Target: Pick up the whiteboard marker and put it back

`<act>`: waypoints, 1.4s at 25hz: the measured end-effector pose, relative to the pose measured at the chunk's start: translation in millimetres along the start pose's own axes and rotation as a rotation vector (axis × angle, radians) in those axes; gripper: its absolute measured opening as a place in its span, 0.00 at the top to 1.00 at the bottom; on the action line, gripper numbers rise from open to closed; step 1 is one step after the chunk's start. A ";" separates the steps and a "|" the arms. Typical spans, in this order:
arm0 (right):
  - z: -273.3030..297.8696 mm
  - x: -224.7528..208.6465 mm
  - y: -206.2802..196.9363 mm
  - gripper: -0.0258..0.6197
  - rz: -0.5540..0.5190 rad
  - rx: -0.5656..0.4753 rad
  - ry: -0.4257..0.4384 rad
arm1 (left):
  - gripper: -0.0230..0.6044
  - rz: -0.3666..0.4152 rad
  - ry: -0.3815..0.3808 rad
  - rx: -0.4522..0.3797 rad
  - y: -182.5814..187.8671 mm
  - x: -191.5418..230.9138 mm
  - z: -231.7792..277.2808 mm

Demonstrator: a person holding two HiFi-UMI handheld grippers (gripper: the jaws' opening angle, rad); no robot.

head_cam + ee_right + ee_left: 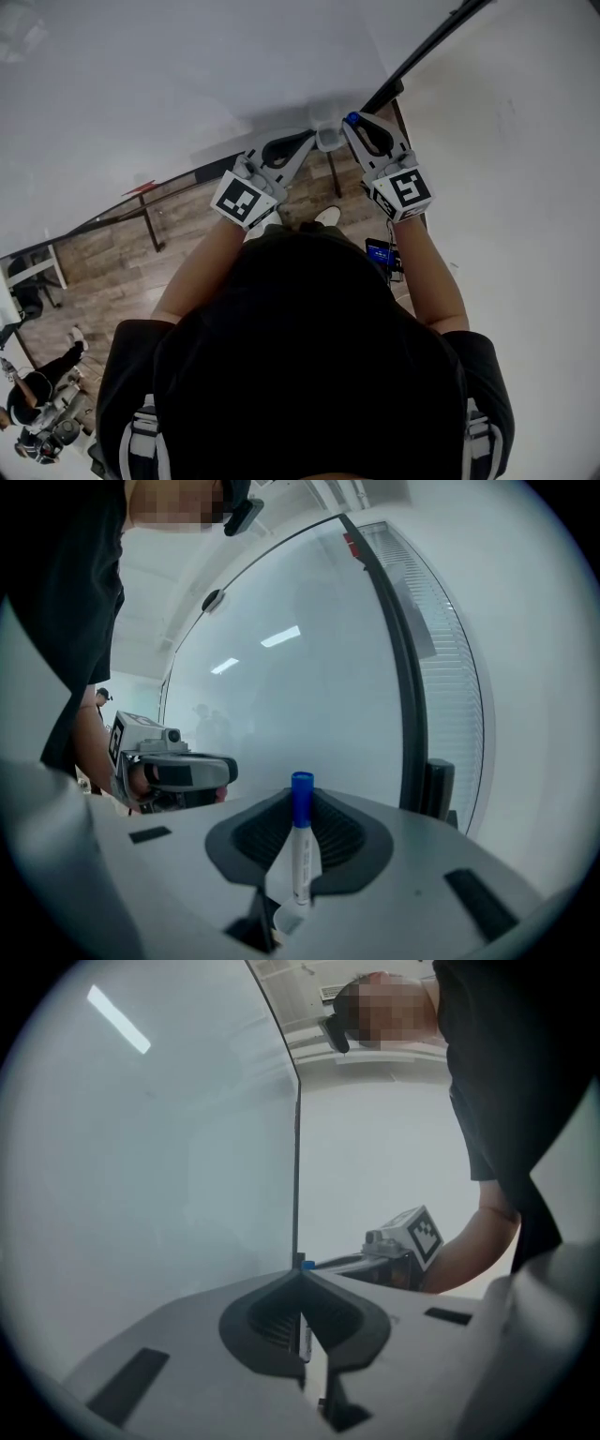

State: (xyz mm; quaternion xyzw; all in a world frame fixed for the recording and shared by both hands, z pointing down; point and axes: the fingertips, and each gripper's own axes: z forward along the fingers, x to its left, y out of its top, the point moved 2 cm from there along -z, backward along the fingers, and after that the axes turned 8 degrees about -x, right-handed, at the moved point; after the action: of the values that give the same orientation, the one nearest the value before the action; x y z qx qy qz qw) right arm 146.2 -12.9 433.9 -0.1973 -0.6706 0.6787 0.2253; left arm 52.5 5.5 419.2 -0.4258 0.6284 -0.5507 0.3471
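the whiteboard marker (301, 855) is sitting clamped between the jaws of the right gripper (302, 808), lying along them with its cap poking just past the tips. it is hanging in the air in front of the glass whiteboard (309, 667), resting on no ledge.

as i am reading it, the step in hand is carrying the marker to its resting place, which no view is showing clearly. doing that well is calling for a firm pinch on the barrel, the marker in line with the jaws, and no letting go until it is seated, since a round barrel is likely to roll.

the marker is showing a white barrel with faint grey print and a blue cap (302, 785).

the left gripper (301, 1279) is holding its jaws drawn together, with only a thin pale slit between them. a dark frame strip (405, 686) is running up the whiteboard just beside the marker.
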 end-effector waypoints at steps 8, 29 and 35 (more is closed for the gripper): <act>21.4 0.6 -45.5 0.87 -0.037 0.078 0.070 | 0.96 -0.024 0.048 0.002 -18.1 7.3 1.4; 39.7 13.9 -114.9 0.87 -0.155 0.289 0.201 | 0.96 -0.001 0.151 0.016 -32.2 11.0 -5.9; 40.5 16.9 -132.1 0.87 -0.178 0.346 0.214 | 0.96 -0.002 0.170 0.020 -29.0 8.3 -10.0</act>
State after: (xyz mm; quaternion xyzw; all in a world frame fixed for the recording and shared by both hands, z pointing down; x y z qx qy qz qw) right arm 114.7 -36.7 567.4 -0.1665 -0.5311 0.7362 0.3850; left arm 44.6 1.0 449.7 -0.3746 0.6498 -0.5914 0.2961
